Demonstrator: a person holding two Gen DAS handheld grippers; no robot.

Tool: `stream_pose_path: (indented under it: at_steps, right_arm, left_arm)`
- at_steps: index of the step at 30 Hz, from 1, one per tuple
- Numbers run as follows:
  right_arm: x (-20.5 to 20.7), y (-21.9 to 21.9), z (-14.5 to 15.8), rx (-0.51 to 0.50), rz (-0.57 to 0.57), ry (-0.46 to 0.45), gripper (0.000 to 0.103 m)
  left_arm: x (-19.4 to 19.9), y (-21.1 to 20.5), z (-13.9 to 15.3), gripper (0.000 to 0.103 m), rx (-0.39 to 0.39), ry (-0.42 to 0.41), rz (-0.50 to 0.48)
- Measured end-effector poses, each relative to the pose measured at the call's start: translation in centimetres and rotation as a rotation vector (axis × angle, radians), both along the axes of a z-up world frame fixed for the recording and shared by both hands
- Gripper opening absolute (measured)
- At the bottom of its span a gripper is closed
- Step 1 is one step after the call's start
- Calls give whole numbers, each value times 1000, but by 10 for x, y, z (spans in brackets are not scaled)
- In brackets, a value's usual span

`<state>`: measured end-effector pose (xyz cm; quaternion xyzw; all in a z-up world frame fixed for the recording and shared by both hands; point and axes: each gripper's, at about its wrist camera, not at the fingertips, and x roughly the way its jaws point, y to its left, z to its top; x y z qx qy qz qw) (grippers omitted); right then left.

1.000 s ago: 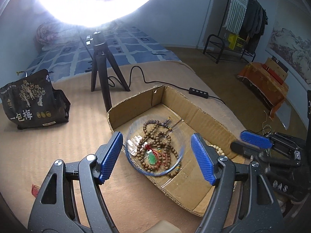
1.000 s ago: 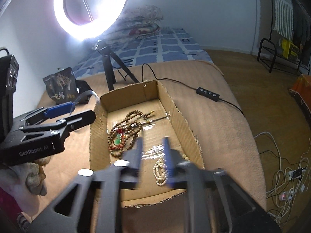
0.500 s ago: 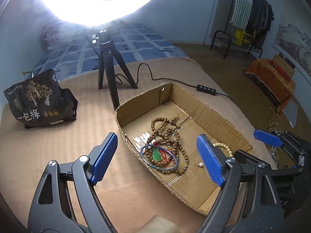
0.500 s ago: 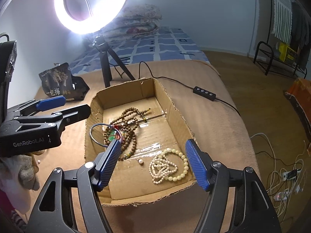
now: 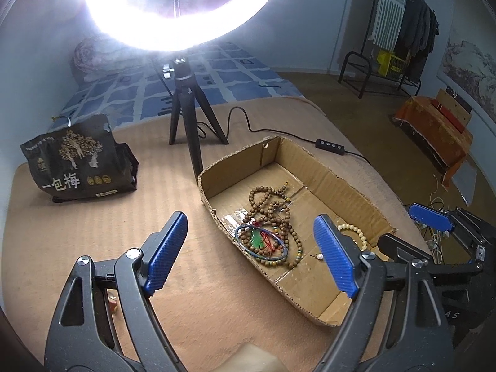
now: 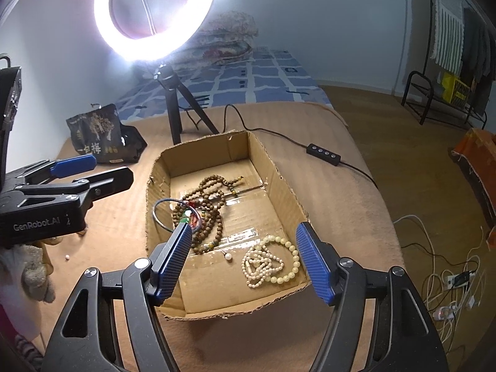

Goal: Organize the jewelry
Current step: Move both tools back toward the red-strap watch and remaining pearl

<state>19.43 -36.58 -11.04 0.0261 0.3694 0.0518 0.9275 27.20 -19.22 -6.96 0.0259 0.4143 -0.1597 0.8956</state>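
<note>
Left gripper (image 5: 251, 251) hangs with jaws spread wide and nothing between them, just above the near-left edge of the box (image 5: 347, 186). Right gripper (image 6: 241, 262) is the same: jaws wide apart, empty, over the box's near end.

Inside the box, the brown beads (image 6: 210, 204) lie in a heap at about 10 o'clock from the right jaws, with a green pendant (image 5: 256, 239) and red cord on top. A thin blue bangle (image 5: 260, 243) rests on that heap and leans against the box's left wall, its rim just over the edge in the right view. The pale beads (image 6: 269, 260) sit coiled at the near right corner, well apart from the brown ones. A single pearl (image 6: 228, 257) lies between the two piles. The far half of the box floor is bare cardboard, with room to move there.

Writing: "GenRobot.AI" on the left gripper's body in the right view; the dark bag (image 5: 77, 161) at 10 o'clock reads "一包梅".

Everything stands on a tan blanket (image 5: 93, 232). The tripod (image 5: 186, 117) of the ring light (image 6: 153, 12) stands just beyond the box's far left corner, its cable and switch (image 6: 324, 154) trailing off at 2 o'clock. A small white bead (image 6: 67, 258) lies loose on the blanket at 9 o'clock.
</note>
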Motion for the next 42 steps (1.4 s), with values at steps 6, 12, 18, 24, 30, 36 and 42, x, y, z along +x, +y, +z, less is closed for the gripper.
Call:
stream_pose_path:
  at_steps: [6, 12, 18, 24, 30, 36, 42]
  right_arm:
    - [-10, 7, 12, -4, 9, -21, 70]
    - [-22, 17, 27, 5, 30, -57, 70]
    - [-26, 32, 37, 12, 58, -80, 70]
    - [-31, 54, 44, 22, 94, -94, 71]
    - [-31, 77, 42, 28, 135, -109, 71]
    - [-21, 108, 34, 59, 192, -115, 71]
    - [-9, 149, 15, 48, 284, -91, 71]
  left_arm:
    - [-12, 15, 19, 86, 13, -30, 7]
    - [-26, 48, 42, 86, 25, -67, 31]
    - [-42, 95, 65, 86, 16, -106, 78]
    - [-55, 144, 74, 86, 15, -118, 146]
    - [-69, 197, 68, 86, 36, -127, 219]
    - [-83, 231, 42, 86, 64, -80, 247]
    - [-101, 248, 7, 86, 54, -41, 219]
